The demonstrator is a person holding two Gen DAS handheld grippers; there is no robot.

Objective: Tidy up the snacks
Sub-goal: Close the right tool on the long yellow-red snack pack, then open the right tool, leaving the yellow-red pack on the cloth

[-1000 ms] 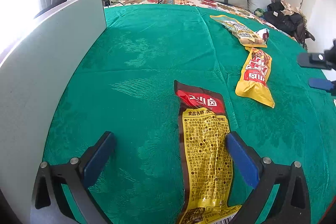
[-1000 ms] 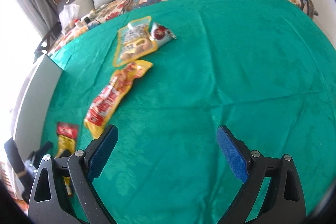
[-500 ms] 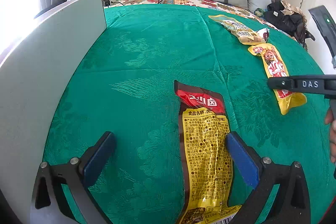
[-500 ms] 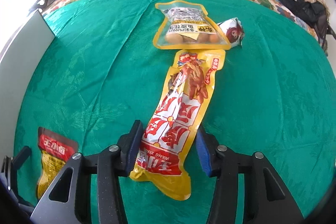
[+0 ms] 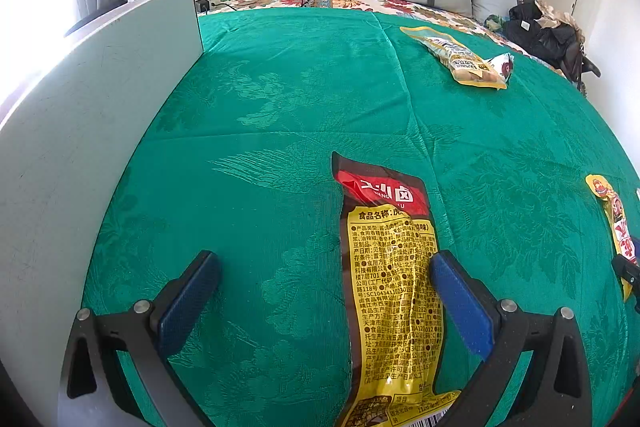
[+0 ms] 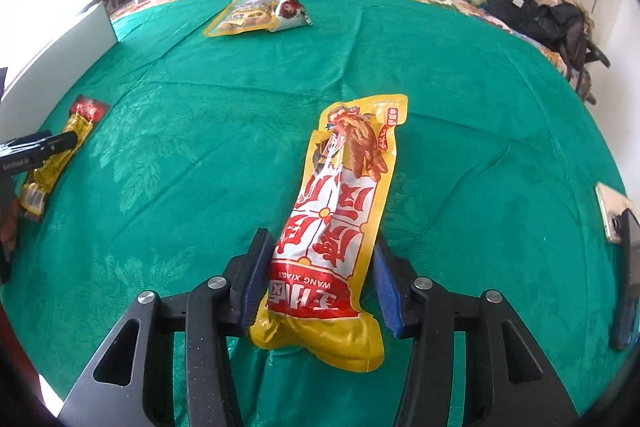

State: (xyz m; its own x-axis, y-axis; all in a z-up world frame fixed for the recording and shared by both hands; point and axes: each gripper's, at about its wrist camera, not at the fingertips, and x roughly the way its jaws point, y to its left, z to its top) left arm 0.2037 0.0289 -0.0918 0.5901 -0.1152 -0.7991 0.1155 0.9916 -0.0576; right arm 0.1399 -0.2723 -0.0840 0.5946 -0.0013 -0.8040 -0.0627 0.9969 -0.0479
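We are looking first at the close things. Our right gripper [image 6: 318, 281] is sitting half open around the bottom end of the long yellow and red snack bag [image 6: 340, 223]. Its jaws have just been opening a little, and the bag is lying between them on the green cover [image 6: 460, 75]. The left pad is touching the bag's edge, but the right pad is standing just beside it, so we are not squeezing it.

To do this step well, we are letting the bag go flat and then lifting the gripper straight up, so the bag is not sliding or turning.

Our left gripper [image 5: 320, 299] is wide open and holding nothing. The dark and yellow snack bag [image 5: 390, 287] is lying flat between its pads, close to the right one.

Farther off, at about 11 o'clock in the right view, the peanut bag [image 6: 244, 15] and the small white packet [image 6: 292, 11] are lying side by side, touching, well apart from the two near bags. We are guessing those two come next, so we are keeping room beside the long bag.

At 3 o'clock a phone [image 6: 612, 215] is lying near the edge.
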